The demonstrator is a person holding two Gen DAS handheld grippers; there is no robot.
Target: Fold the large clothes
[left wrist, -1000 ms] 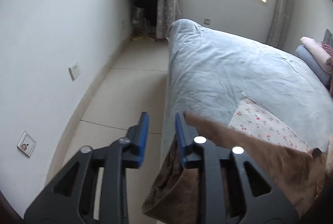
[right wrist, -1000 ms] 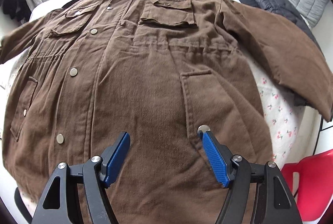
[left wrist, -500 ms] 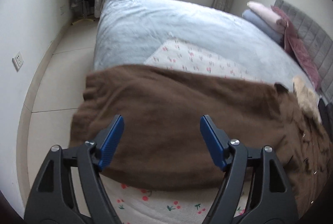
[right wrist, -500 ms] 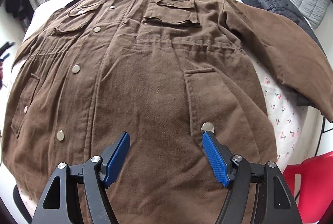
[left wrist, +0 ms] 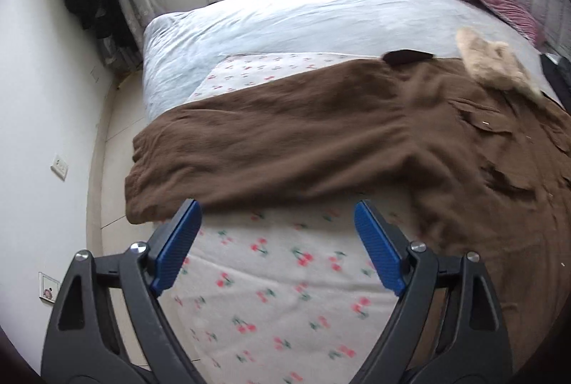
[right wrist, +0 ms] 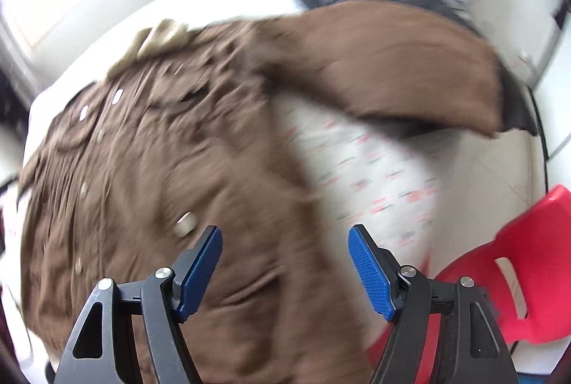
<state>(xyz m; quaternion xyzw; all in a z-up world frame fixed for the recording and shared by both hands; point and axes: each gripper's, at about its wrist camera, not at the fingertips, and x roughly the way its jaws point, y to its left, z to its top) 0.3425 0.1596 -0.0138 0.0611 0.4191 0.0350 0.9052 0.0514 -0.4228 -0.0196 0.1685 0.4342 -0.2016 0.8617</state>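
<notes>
Brown coat (left wrist: 446, 148) lies spread front-up on the bed (left wrist: 303, 16), over a cherry-print sheet (left wrist: 278, 280); one sleeve (left wrist: 257, 148) stretches flat toward the bed's edge, cuff at the corner; left tongs (left wrist: 276, 241) gape wide above the bare sheet, just short of that sleeve, holding nothing; right view is blurred, but the right tongs (right wrist: 285, 255) also stand wide and empty over the coat's lower edge; the other sleeve (right wrist: 399, 70) reaches out toward a red chair (right wrist: 517, 273); fleece collar (left wrist: 496, 62) sits at the far end.
</notes>
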